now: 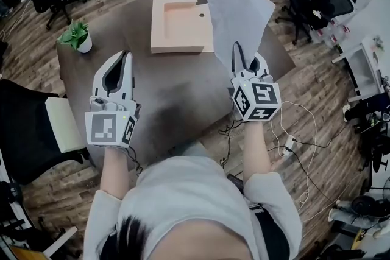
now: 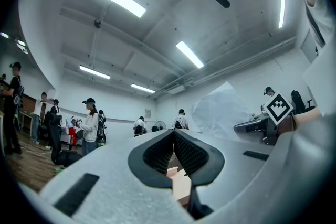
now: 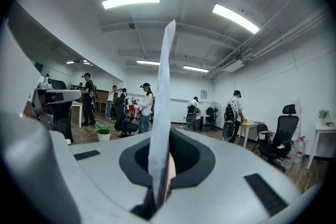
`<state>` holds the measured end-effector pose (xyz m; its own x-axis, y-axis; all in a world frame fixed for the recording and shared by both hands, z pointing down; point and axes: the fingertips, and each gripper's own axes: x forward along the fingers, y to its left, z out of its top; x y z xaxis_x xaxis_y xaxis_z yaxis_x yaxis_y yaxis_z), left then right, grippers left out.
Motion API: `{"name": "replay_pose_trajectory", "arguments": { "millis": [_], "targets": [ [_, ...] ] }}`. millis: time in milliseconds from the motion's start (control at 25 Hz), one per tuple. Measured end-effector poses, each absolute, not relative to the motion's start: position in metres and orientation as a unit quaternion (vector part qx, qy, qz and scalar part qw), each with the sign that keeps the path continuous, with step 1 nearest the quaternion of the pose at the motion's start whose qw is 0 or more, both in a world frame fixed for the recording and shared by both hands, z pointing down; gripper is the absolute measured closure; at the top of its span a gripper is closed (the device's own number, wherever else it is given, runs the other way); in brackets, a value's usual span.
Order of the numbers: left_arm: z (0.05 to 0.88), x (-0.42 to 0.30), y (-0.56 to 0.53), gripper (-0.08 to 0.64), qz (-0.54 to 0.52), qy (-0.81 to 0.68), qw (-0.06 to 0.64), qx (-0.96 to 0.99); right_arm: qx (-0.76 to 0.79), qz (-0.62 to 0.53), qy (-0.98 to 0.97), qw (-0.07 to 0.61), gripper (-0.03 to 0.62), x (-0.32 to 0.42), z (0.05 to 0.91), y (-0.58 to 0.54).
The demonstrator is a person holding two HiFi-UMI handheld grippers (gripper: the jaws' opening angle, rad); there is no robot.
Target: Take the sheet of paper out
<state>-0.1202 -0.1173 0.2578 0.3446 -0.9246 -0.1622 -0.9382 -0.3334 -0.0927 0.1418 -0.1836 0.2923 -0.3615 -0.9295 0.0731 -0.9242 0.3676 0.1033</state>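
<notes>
The right gripper (image 1: 242,55) pinched the paper (image 1: 237,9) upright over the table (image 1: 170,94) near the box (image 1: 180,24), while the left gripper (image 1: 125,56) was closed and empty.

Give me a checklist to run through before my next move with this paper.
1. Right gripper jaws shut on paper: ok.
2. Paper lifted clear of box: ok.
3. Left gripper empty, jaws together: ok.
4. Plant well away from paper: ok.
5. Bare table in front for setting paper down: ok.
6. Grip firm enough not to slip: cannot tell.
</notes>
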Motion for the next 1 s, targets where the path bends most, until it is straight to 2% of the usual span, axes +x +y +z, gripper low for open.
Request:
{"name": "replay_pose_trajectory", "arguments": {
  "millis": [1000],
  "targets": [
    [0.264,-0.117,-0.115,0.551,0.031,0.558,0.079,-0.826,0.569,-0.059,-0.819,0.041,0.578,0.127,0.293,-0.148]
  ]
}}
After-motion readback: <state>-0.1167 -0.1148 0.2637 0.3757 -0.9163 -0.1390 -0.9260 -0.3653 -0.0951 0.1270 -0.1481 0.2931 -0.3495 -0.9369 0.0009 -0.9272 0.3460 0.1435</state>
